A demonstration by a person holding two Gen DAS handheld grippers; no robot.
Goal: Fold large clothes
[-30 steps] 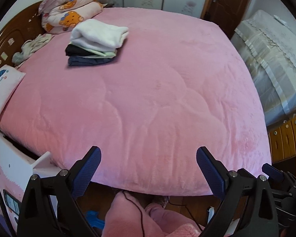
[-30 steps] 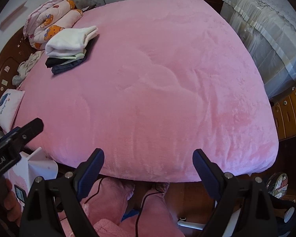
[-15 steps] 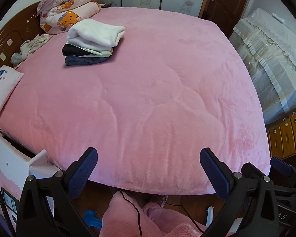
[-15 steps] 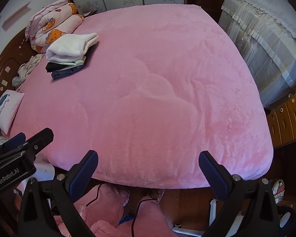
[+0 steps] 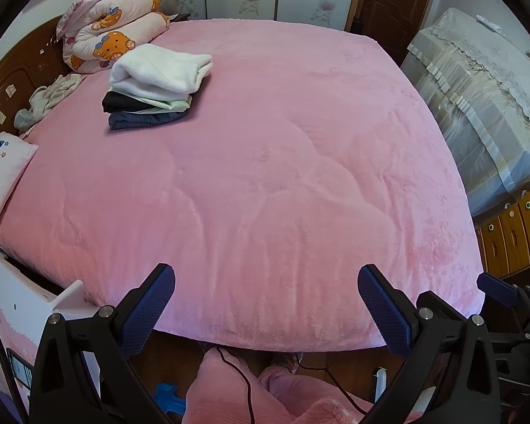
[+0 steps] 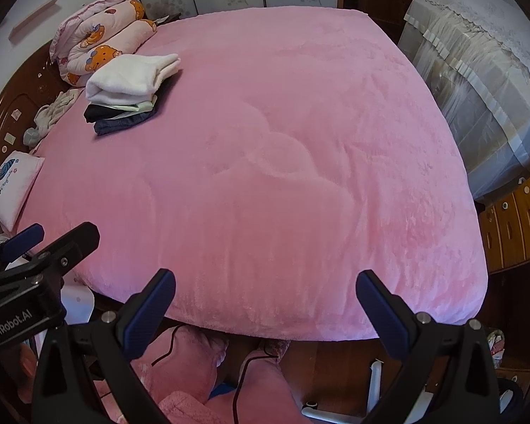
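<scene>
A stack of folded clothes (image 5: 152, 88) (image 6: 127, 92) lies on the pink bedspread (image 5: 282, 162) (image 6: 282, 176) at its far left, a white fleecy piece on top of dark ones. A crumpled pale garment (image 5: 49, 99) (image 6: 53, 113) lies by the headboard. My left gripper (image 5: 265, 282) hangs open over the near edge of the bed, with nothing between its blue pads. My right gripper (image 6: 266, 282) is open and empty too, just to the right of the left one (image 6: 35, 247). Both are far from the clothes.
A rolled bear-print quilt (image 5: 113, 35) and a small white pillow (image 5: 3, 169) sit by the wooden headboard. Covered furniture (image 5: 477, 113) and wooden drawers (image 5: 512, 226) stand at the right. The person's pink-clad legs (image 5: 229, 388) and a black cable are below the bed edge.
The jaws of both grippers have spread a little wider. Both hands have stayed almost where they were above the near bed edge.
</scene>
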